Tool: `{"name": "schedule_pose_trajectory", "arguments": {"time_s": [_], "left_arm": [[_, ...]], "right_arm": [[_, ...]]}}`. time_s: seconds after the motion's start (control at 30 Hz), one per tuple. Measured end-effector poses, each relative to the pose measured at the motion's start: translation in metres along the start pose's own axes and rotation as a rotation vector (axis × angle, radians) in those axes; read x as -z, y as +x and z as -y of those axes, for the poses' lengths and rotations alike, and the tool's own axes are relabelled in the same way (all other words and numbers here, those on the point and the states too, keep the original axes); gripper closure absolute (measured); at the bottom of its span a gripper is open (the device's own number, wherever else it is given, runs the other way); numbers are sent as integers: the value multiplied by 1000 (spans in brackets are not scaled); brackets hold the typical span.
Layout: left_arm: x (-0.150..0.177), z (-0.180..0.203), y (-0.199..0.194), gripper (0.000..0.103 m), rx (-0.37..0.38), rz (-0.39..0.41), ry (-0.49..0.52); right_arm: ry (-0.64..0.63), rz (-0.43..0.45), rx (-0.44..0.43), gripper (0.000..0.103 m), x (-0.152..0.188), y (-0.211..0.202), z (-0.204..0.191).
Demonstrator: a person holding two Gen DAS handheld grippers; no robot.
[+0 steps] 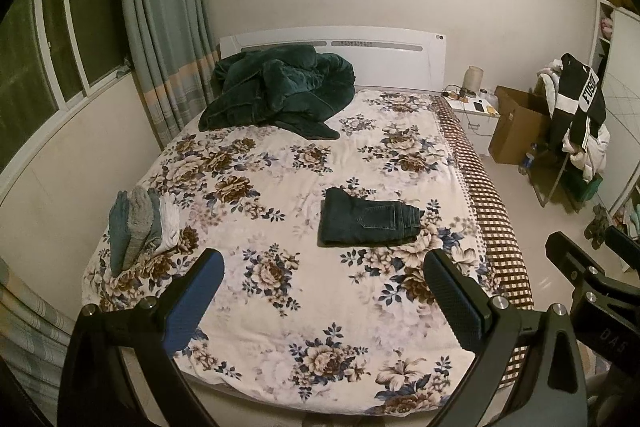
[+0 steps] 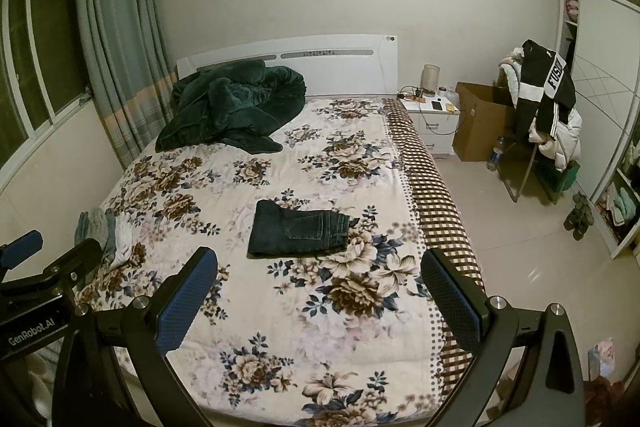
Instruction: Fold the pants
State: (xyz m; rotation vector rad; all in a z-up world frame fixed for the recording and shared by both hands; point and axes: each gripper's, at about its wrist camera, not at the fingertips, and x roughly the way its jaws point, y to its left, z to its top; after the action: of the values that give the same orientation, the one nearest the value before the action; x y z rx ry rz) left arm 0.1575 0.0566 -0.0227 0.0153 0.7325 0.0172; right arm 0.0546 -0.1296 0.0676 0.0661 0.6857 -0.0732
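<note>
1. Pants [image 1: 368, 223] lie folded into a flat rectangle on the bed [image 1: 280, 307], mid-bed, at 12 o'clock from both grippers.
2. Left gripper [image 1: 324, 291]: jaws spread wide, holding nothing, above the bed's foot end.
3. Right gripper [image 2: 320, 287]: jaws spread wide, holding nothing, well apart from the pants.
4. Green blanket [image 1: 280, 91] is bunched at 11 o'clock by the headboard.
5. Gloves [image 1: 140, 223] are piled at the bed's 9 o'clock edge.

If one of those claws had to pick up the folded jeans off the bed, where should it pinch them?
Probably the thick waistband end of the folded jeans, on their right, where the layers bunch. Come from above at that edge, so the right gripper, now open and clear, pinches the whole stack together.
</note>
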Motion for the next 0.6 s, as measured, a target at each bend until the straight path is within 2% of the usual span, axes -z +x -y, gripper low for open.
{"name": "schedule_pose_trajectory", "arguments": {"time_s": [0.6], "left_arm": [[0,0,0,1,-2,-1,2]], "right_arm": [[-8,-6,3,0,5,0,-2]]}}
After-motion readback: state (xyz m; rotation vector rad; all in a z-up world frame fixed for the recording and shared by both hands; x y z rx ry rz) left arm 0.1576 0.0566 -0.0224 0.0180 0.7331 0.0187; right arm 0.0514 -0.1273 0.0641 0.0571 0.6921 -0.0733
